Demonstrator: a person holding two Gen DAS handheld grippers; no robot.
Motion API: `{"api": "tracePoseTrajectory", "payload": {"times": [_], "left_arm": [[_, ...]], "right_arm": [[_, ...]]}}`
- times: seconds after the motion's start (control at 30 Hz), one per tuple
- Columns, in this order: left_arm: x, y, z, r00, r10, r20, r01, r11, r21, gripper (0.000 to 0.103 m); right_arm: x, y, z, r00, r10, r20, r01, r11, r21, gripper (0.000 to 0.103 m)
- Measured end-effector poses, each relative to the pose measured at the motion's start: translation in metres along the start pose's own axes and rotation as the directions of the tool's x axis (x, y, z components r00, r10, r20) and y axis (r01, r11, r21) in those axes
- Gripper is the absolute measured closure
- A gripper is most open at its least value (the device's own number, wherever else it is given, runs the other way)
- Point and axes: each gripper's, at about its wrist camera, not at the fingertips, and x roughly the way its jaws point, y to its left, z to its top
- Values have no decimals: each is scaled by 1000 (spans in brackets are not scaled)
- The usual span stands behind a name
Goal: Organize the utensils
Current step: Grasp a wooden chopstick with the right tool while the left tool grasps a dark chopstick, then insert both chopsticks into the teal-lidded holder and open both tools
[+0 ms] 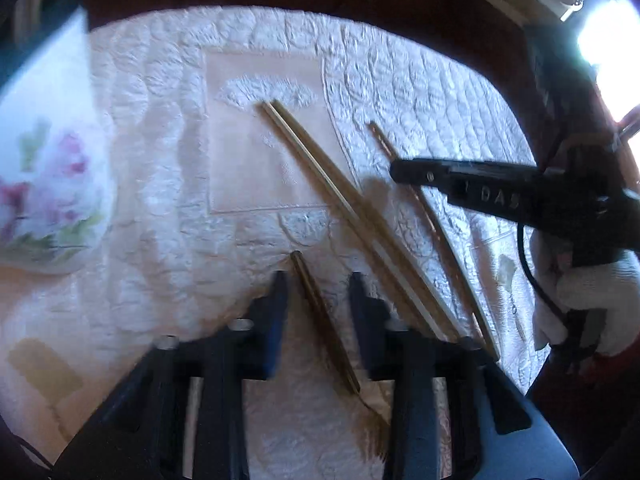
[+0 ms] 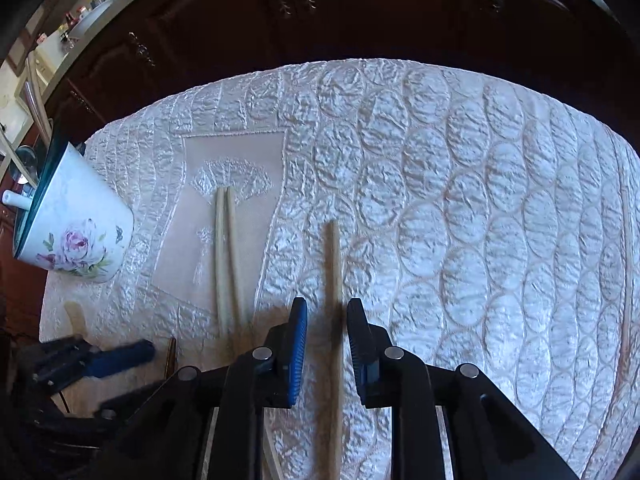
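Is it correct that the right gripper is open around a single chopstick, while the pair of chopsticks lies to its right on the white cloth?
Not quite. The right gripper is open around the single chopstick, but the pair of chopsticks lies to its left, not its right, on the white cloth. The right wrist view shows this.

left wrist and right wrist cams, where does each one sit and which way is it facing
Left wrist view: sits on the left gripper, looking down along its open fingers at a brass fork on the white quilted tablecloth; the right gripper and a white-gloved hand show at right.
Right wrist view: sits on the right gripper, open around a single pale wooden chopstick; the left gripper shows lower left.
Shared: the paired pale chopsticks, the floral white ceramic cup, the tablecloth.
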Motion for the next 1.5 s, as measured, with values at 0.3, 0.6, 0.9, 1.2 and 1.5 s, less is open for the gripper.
{"api": "tracePoseTrajectory", "payload": {"times": [0.3,0.6,0.9,1.2,1.5], "left_arm": [[-24,23,-10,999,-17,43,19,999,-41,94],[-73,32,-22,990,-35,137,43,998,-54,95],[-111,33,-29,974,-45,222,60,996,-59,98],[-134,38,-37,962,-18,273,37,997,-64,98],[-158,47,-42,946,6,325,21,997,-78,98]], "right_arm": [[20,9,27,999,44,7,-45,999,31,97],[-23,23,32,993,93,66,-92,996,-19,98],[-86,42,18,966,197,170,-189,980,-63,98],[-126,58,-2,946,234,224,-210,969,-128,98],[-139,84,2,931,264,252,-220,956,-192,98]]}}
